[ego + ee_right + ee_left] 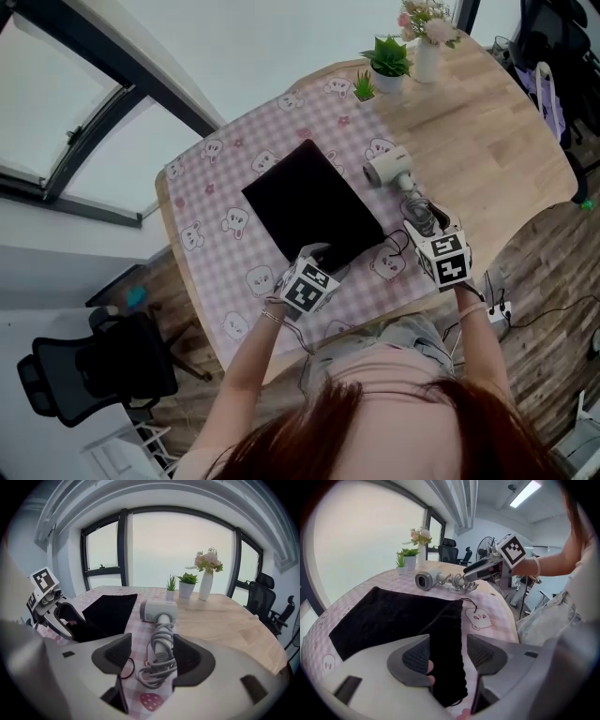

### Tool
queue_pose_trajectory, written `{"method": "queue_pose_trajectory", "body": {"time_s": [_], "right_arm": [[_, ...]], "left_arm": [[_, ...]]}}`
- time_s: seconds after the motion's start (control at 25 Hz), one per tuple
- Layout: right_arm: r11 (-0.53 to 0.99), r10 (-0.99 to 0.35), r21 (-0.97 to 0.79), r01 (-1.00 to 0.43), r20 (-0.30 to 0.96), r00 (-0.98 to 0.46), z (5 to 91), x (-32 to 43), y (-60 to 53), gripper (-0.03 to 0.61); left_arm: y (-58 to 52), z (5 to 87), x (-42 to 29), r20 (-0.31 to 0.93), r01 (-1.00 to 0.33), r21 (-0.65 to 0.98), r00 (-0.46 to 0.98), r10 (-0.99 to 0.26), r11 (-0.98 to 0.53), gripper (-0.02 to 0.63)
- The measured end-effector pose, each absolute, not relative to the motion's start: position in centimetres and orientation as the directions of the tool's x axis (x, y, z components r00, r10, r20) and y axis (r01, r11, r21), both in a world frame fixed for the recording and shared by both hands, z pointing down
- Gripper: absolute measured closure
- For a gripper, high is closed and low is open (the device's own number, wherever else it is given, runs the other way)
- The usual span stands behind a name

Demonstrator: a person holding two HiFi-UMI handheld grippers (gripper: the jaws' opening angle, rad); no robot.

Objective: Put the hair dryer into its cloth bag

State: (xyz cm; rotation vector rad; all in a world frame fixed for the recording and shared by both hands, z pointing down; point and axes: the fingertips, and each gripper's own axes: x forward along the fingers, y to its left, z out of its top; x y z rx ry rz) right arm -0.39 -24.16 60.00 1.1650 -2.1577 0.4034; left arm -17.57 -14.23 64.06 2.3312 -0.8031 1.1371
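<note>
- The white hair dryer (pixel 388 169), with its grey cord wound round the handle, lies on its side on the pink-and-white checked tablecloth printed with cartoon bears (pixel 214 217), near the cloth's right edge in the head view.
- Its long axis is the handle, which runs from the barrel back toward the person. The short barrel sits crosswise at the far end, with one round end facing the flat black cloth bag (pixel 309 202) (whether that end is the nozzle or the intake cannot be told).
- In the right gripper view the wrapped handle of the dryer (pixel 161 637) lies lengthwise in the gap of the right gripper (pixel 152 656). The jaws stand apart on either side of it and are not clamped on it. The barrel lies beyond the fingertips.
- The bag lies just left of the dryer, apart from it, with one corner pointing away from the person.
- The left gripper (pixel 447 656) is open over the bag's near edge. A puckered strip of the bag (pixel 393 616) runs between its pads, with a gap at the right pad.
- The cloth covers the left part of a light wooden table (pixel 487 141).
- At the table's far edge stand two small green plants in white pots (pixel 387 64) and a white vase of pink flowers (pixel 427 52).
</note>
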Motion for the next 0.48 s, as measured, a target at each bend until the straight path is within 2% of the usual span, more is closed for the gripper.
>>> {"method": "queue_pose_trajectory", "body": {"time_s": [0.2,0.48], "right_arm": [[0.573,-0.597,0.020,-0.819,0.695,-0.401,61.6,-0.3,-25.0,0.302],[0.598,-0.588,0.045,-0.800,0.704,-0.400,62.0,-0.2,-26.3,0.299]], "left_arm": [[-14.6,65.2,-17.8,0.834,-0.680,0.126,0.467,-0.294,-0.722,0.390],[-15.5,66.2,-18.1,0.851,-0.697,0.137,0.447,-0.278,-0.704,0.433]]}}
